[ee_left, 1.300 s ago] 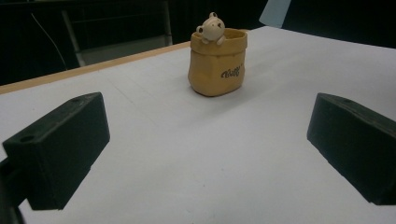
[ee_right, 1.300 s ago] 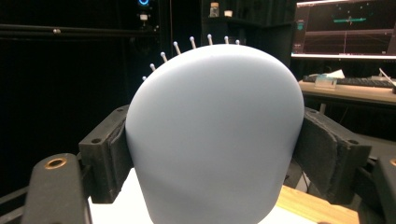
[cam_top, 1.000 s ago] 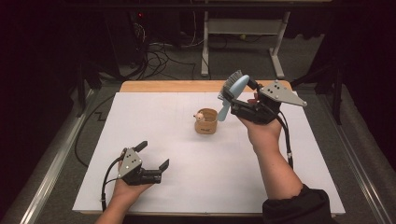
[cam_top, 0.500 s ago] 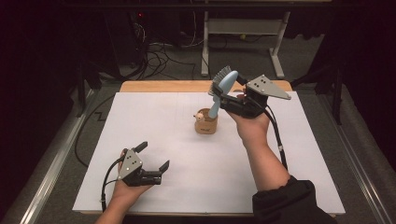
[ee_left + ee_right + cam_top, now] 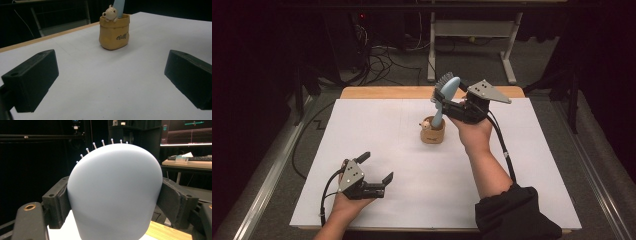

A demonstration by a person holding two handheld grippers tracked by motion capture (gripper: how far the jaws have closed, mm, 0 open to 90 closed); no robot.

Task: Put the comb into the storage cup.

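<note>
I held the pale blue hairbrush [image 5: 447, 95] by its head in my right gripper [image 5: 455, 106], jaws clamped on both sides, its handle dipping into the little bear holder [image 5: 432, 131] mid-counter. My left gripper [image 5: 374, 167] rested near-left, jaws open and empty. Next, I judged, lower straight, then release.

I see a white-topped table [image 5: 412, 200] with a bare wooden strip [image 5: 382, 92] along its twelve o'clock edge. A small tan holder [image 5: 433, 133] stands on it just past centre, toward one o'clock.
</note>
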